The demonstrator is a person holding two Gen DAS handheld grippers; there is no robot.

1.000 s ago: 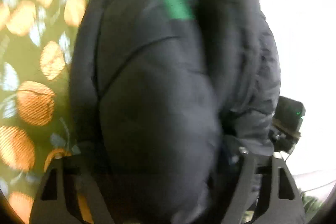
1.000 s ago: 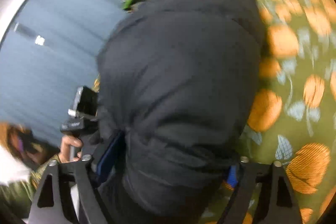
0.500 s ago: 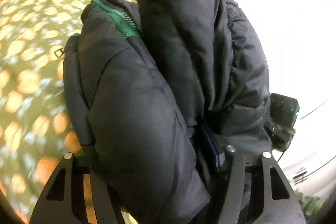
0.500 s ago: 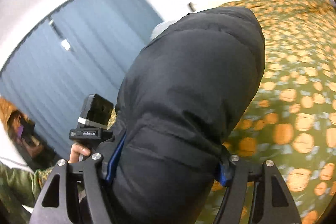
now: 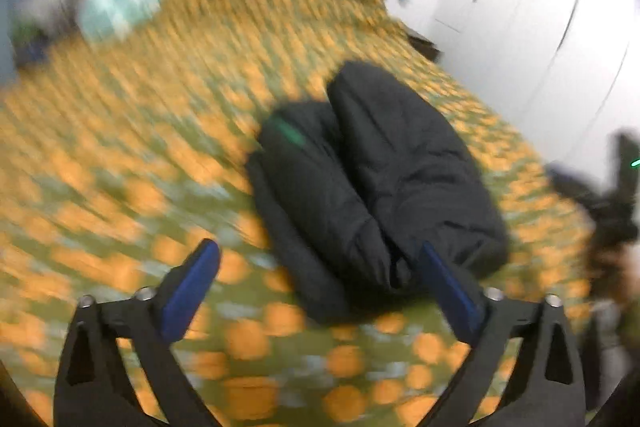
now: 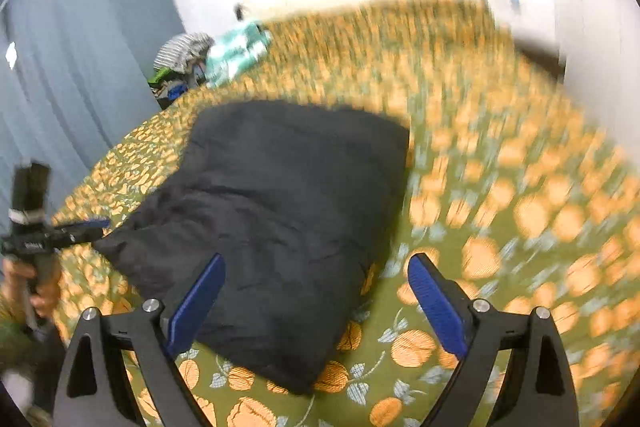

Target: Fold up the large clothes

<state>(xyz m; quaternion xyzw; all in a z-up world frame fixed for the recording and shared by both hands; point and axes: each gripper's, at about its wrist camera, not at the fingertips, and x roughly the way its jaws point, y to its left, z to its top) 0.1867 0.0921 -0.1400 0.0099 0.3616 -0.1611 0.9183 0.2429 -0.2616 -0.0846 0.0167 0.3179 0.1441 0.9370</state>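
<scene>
A black puffer jacket point(image 5: 372, 183) lies folded in a thick bundle on the green bedspread with orange flowers point(image 5: 120, 155). A green zipper strip point(image 5: 290, 135) shows at its far end. My left gripper point(image 5: 320, 267) is open and empty, just short of the bundle's near end. In the right wrist view the same jacket point(image 6: 272, 211) lies flat and square. My right gripper point(image 6: 316, 279) is open and empty over its near right corner. The left gripper point(image 6: 80, 227) shows at the jacket's left side, held by a hand.
A pile of striped and teal clothes point(image 6: 216, 55) lies at the far end of the bed. A blue curtain point(image 6: 68, 75) hangs on the left. White wardrobe doors point(image 5: 532, 27) stand on the right. Both views are motion-blurred.
Both grippers have let go of the jacket and drawn back. The bundle, held up in the air before, now lies on the bedspread.
</scene>
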